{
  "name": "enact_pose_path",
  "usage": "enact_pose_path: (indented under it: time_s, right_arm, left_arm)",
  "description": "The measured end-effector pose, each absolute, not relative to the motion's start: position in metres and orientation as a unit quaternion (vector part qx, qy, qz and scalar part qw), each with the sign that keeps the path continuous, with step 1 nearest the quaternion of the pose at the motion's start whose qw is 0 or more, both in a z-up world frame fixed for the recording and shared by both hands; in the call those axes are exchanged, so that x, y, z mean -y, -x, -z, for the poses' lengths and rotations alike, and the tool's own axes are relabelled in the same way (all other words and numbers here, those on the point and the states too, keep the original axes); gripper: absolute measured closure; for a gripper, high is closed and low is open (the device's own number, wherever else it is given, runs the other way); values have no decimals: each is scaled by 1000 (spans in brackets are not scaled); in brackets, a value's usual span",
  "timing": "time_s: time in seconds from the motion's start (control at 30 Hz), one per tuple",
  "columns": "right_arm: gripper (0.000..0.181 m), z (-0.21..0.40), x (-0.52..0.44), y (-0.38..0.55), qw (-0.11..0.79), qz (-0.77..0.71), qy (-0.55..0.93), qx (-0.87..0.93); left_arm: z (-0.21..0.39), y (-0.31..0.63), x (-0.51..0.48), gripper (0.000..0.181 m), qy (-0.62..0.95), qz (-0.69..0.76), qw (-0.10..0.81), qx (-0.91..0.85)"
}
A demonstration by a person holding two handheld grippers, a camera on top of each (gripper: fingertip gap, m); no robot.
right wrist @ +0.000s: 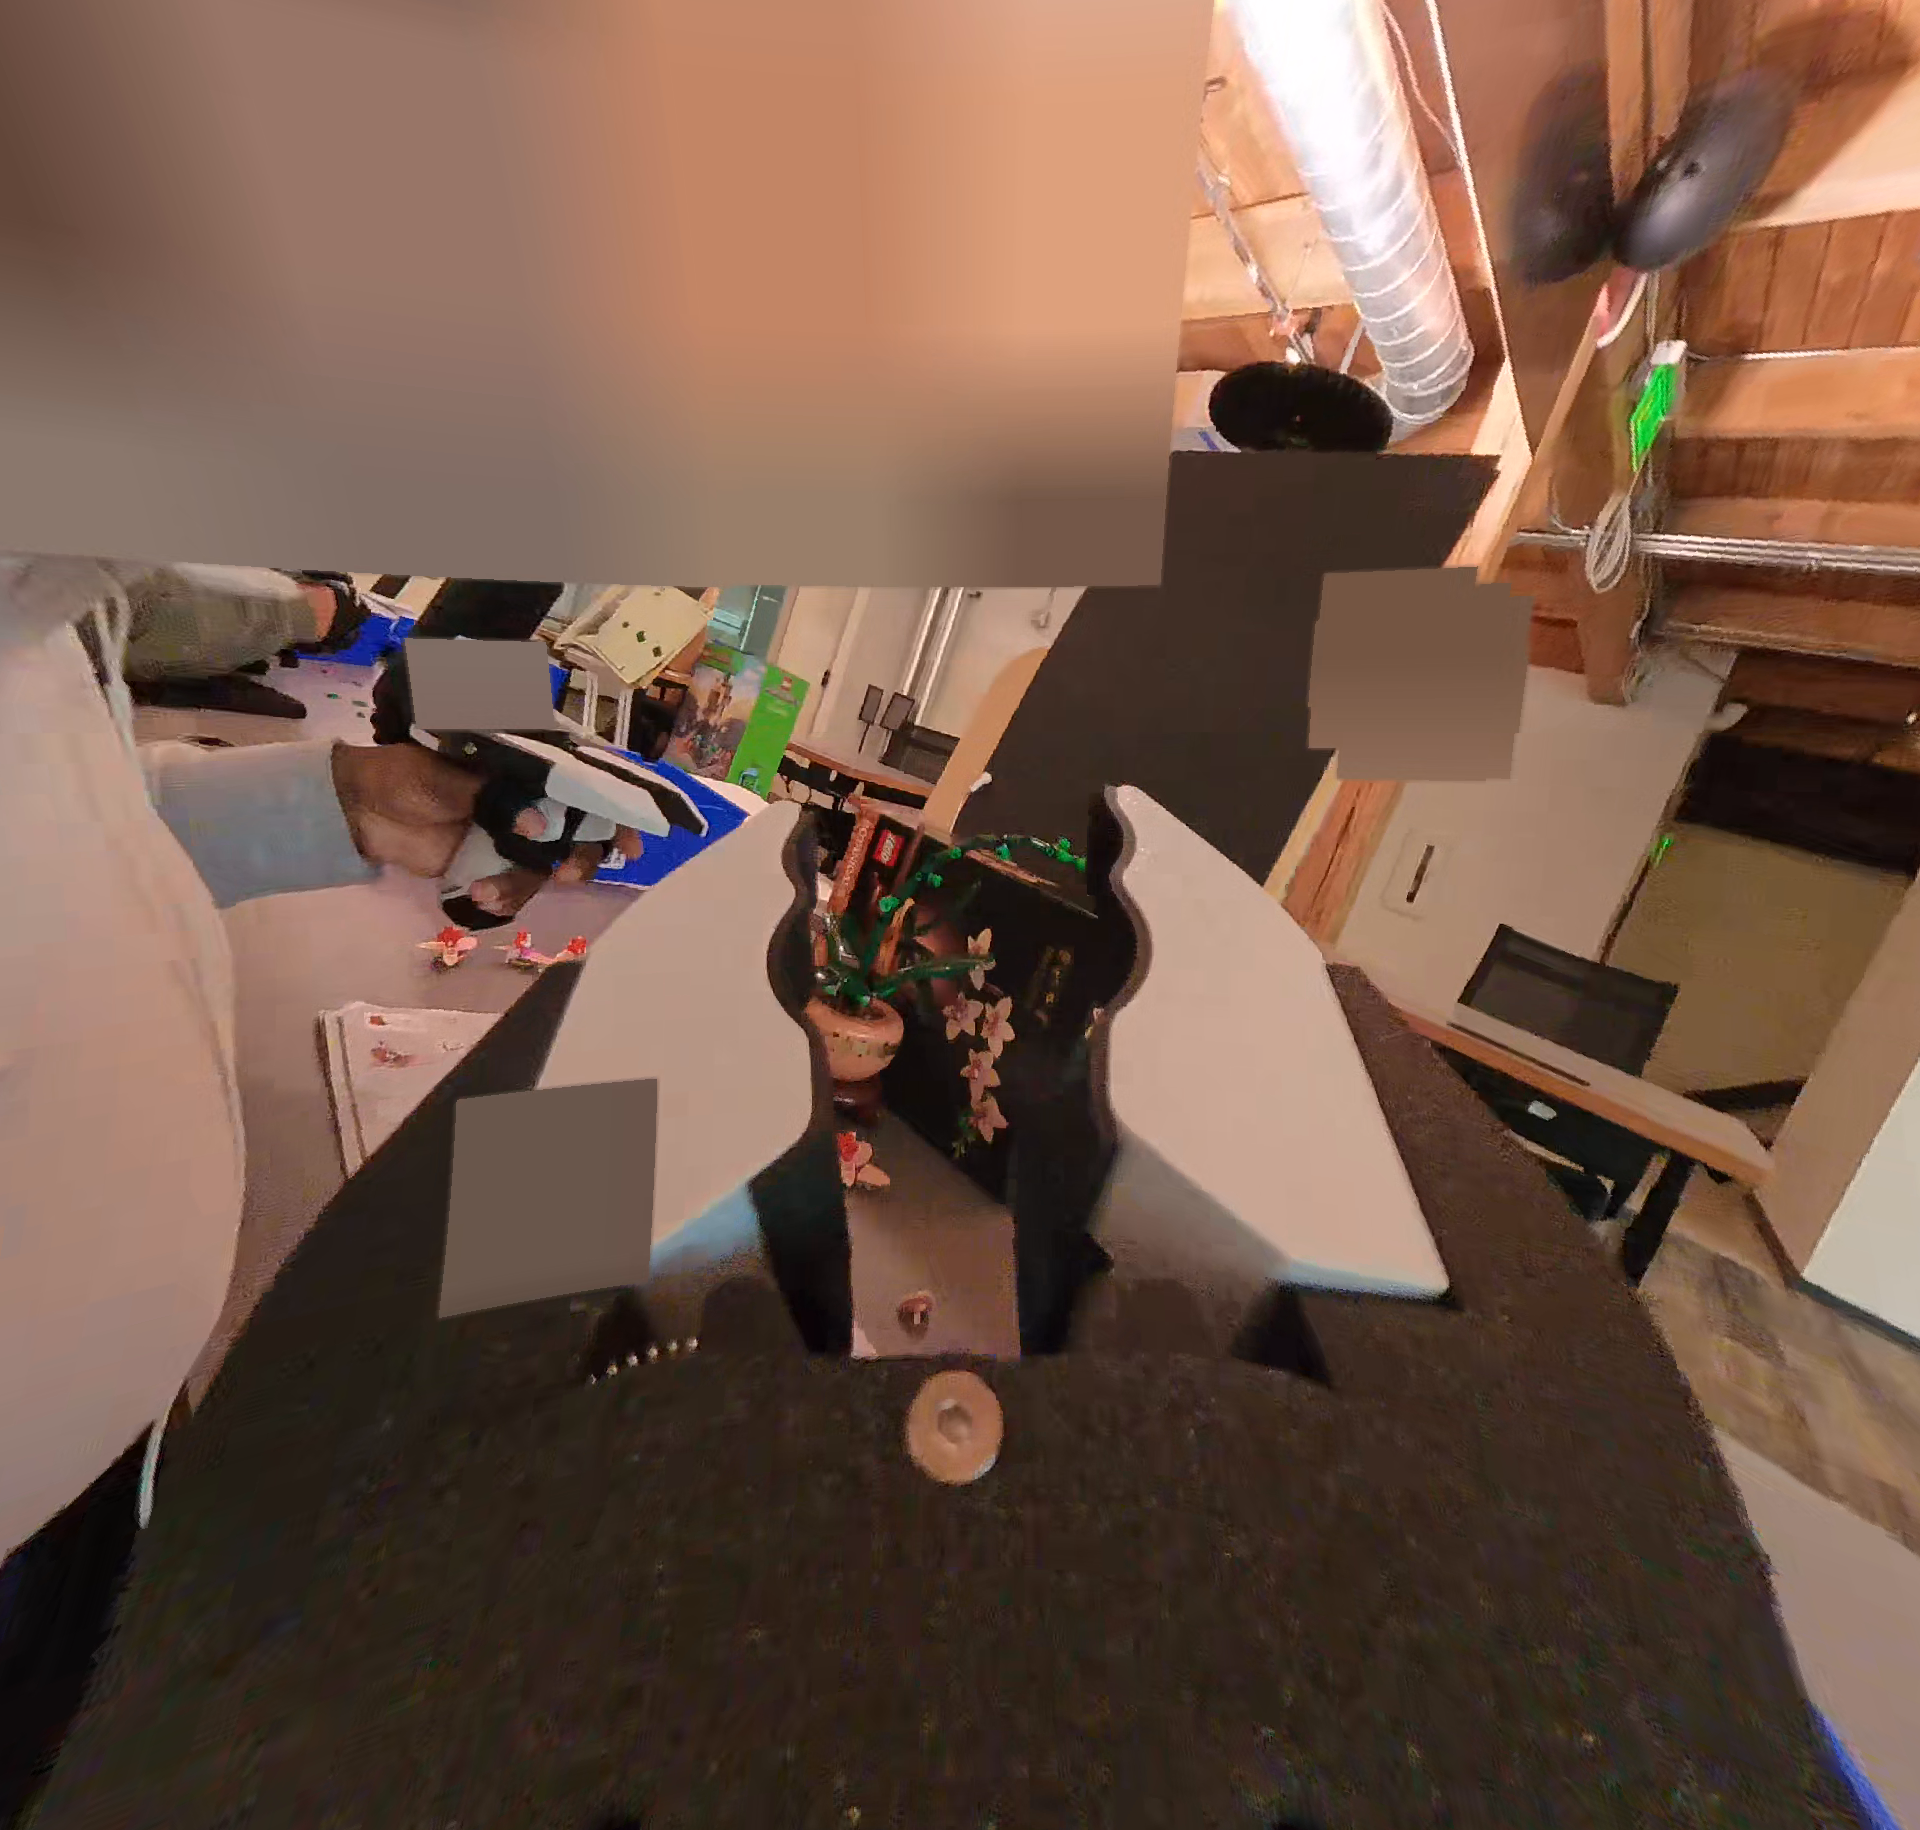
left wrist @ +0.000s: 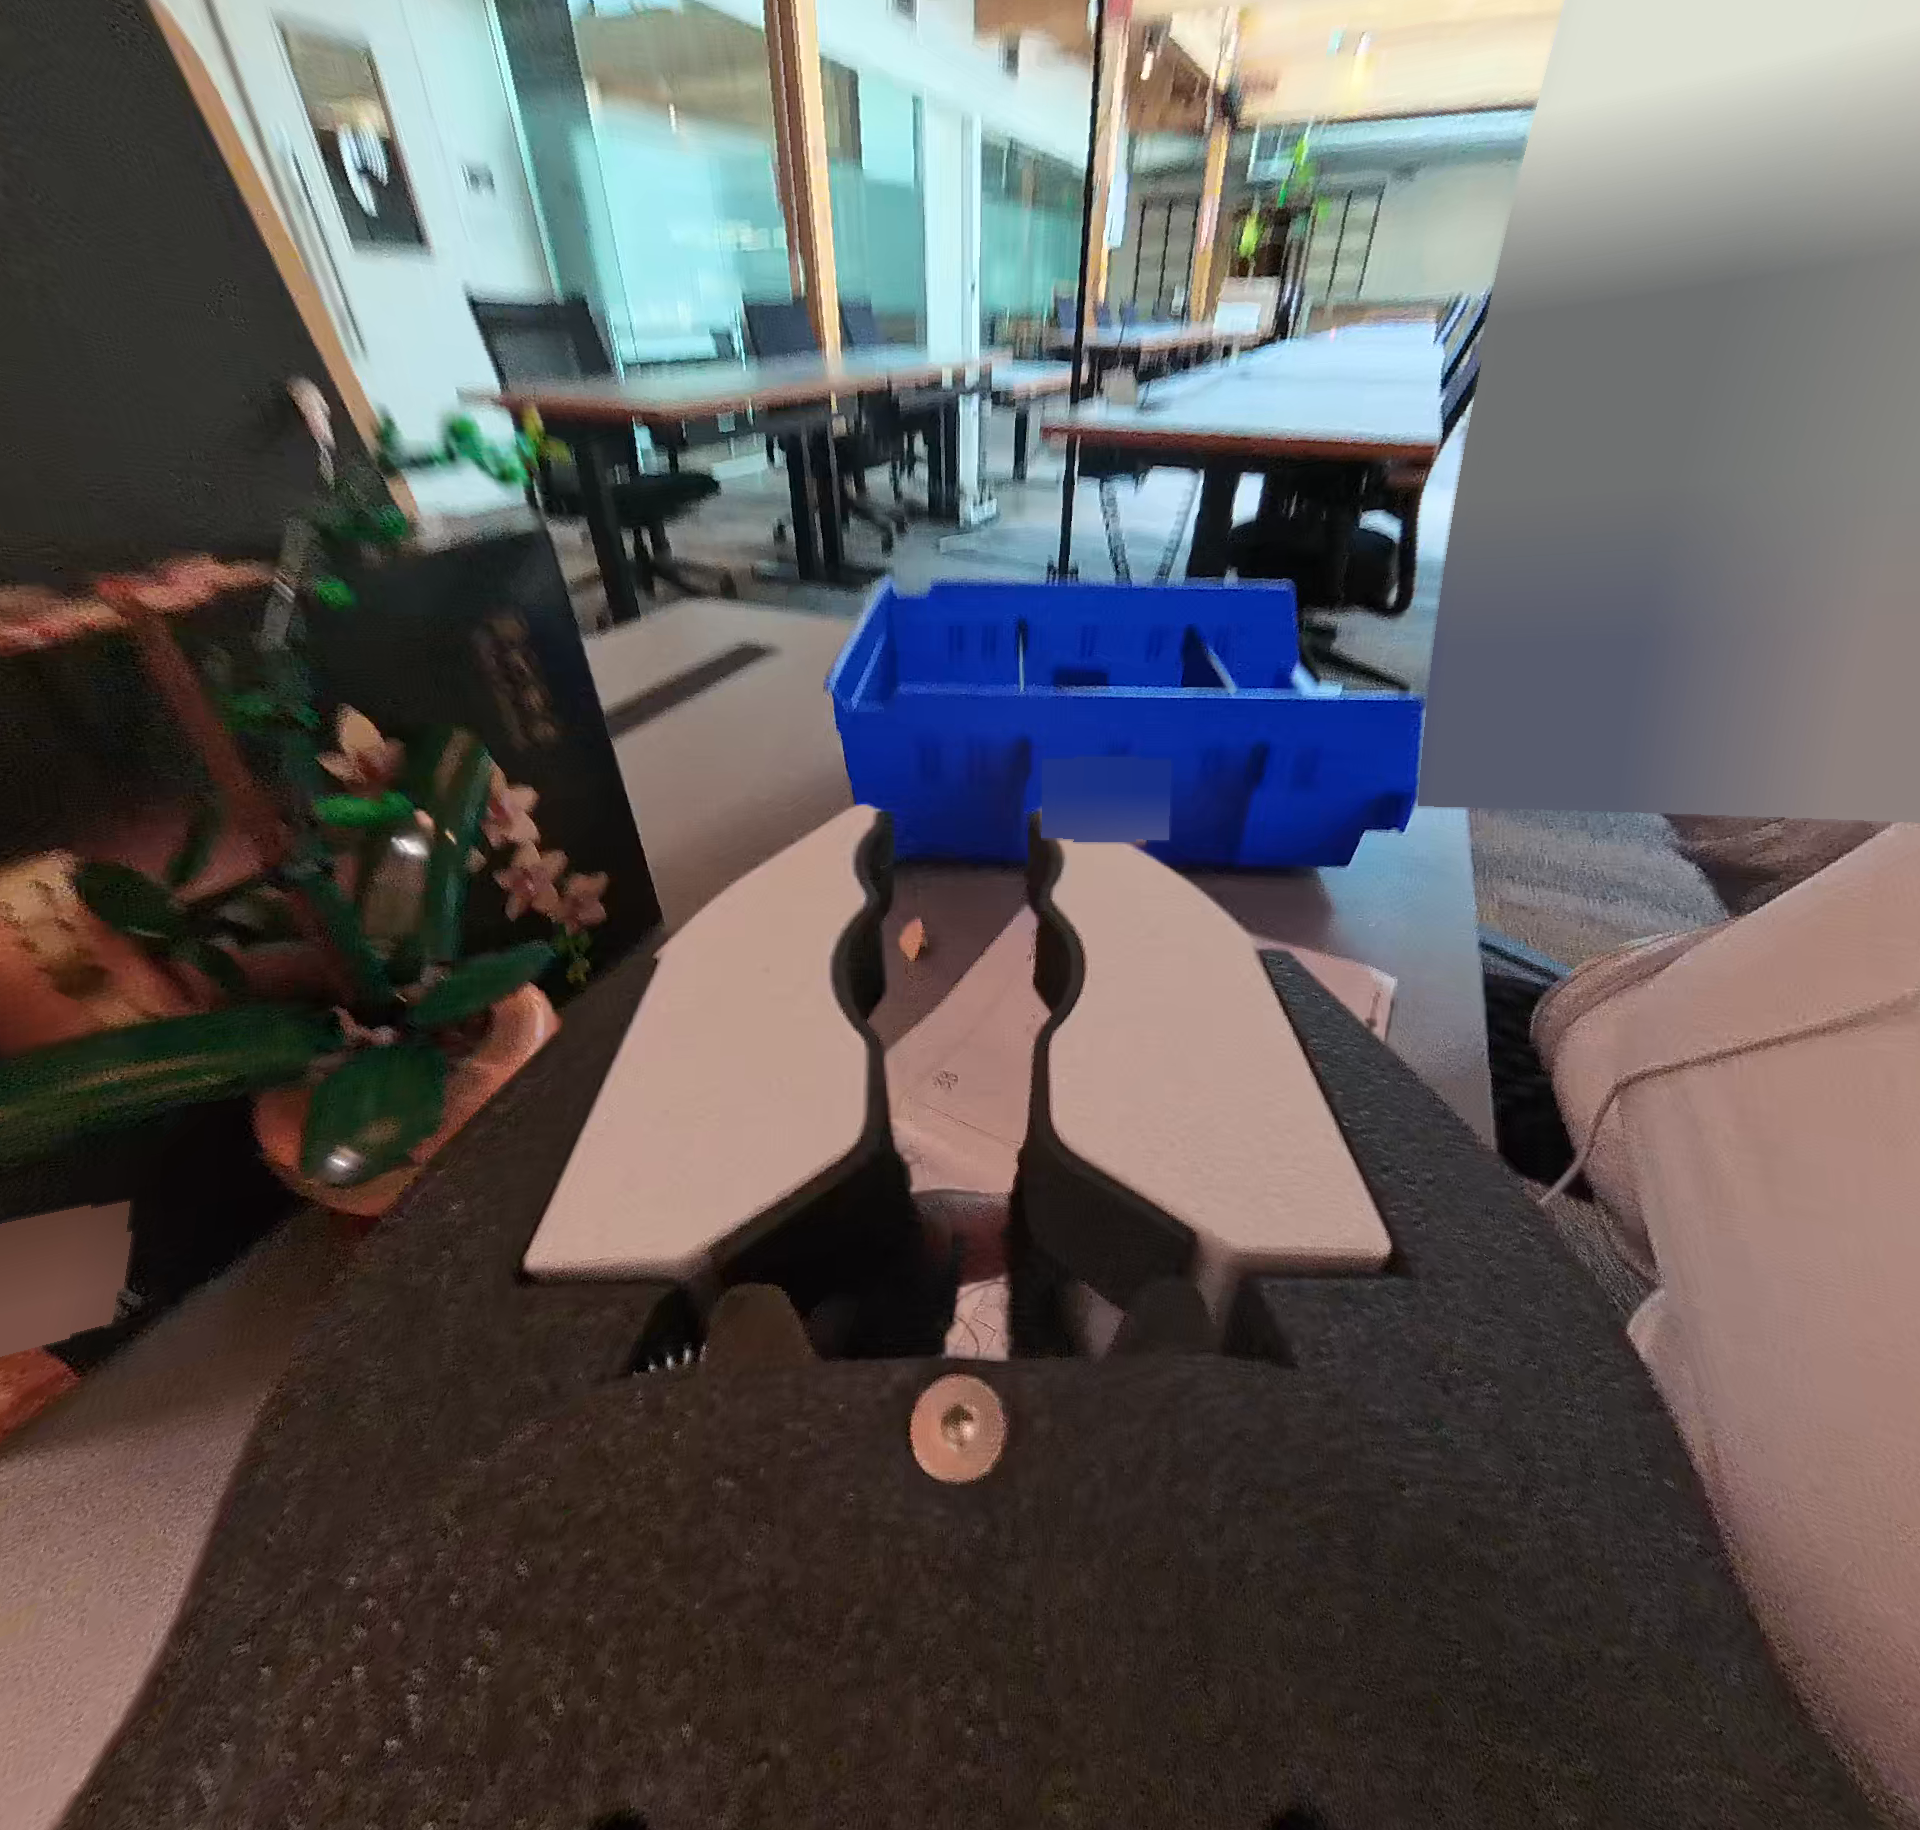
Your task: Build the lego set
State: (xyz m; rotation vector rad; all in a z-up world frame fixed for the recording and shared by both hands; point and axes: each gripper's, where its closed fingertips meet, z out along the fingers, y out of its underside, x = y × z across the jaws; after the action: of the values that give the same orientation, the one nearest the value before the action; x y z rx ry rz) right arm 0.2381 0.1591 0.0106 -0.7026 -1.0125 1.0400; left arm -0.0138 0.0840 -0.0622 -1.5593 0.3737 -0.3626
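The lego orchid [left wrist: 343,959], with green leaves and pink flowers in a tan pot, stands at the left in the left wrist view. In the right wrist view the orchid [right wrist: 862,1001] shows between my right fingers, farther off. My left gripper [left wrist: 958,845] is open and empty, above the instruction booklet [left wrist: 966,1063] and a small tan piece [left wrist: 911,939]. My right gripper [right wrist: 951,814] is open and empty, raised above the table. Loose pink and red flower pieces [right wrist: 857,1157] lie on the table below it, and others [right wrist: 499,949] lie near the left gripper [right wrist: 623,793], held in a hand.
A blue bin [left wrist: 1122,731] with dividers stands just beyond my left gripper. The black lego box [right wrist: 1018,991] stands upright behind the orchid. The person's light sleeve [left wrist: 1766,1157] is at the right. The booklet [right wrist: 384,1053] lies open on the grey table.
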Motion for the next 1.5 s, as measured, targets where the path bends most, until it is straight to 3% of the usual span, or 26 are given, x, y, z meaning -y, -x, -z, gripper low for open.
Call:
enact_pose_path:
  time_s: [0.2, 0.37, 0.53, 0.83, 1.13, 1.3, 1.5]
  right_arm:
    - [122, -44, -96, -177, 608, -604, 234, 460]
    - [115, -24, -68, -144, 576, -642, 213, 458]
    - [119, 7, -70, -105, 625, -591, 264, 435]
    - [123, 23, -89, -11, 560, -554, 281, 548]
    - [140, 49, -107, 15, 520, -495, 321, 618]
    - [151, 69, -78, 1, 484, -472, 340, 654]
    - [152, 109, -62, 6, 422, -370, 381, 735]
  left_arm:
    - [-1, 27, -32, 112, 601, 269, 735, -163]
    - [-19, 44, -20, 97, 572, 229, 766, -181]
    - [-3, 79, -23, 112, 583, 114, 780, -199]
    - [76, 139, -60, 139, 679, 68, 712, -164]
    - [69, 142, -55, 145, 654, 57, 741, -141]
    - [69, 136, -54, 162, 647, 58, 749, -126]
    - [79, 150, -28, 161, 658, 85, 744, -85]
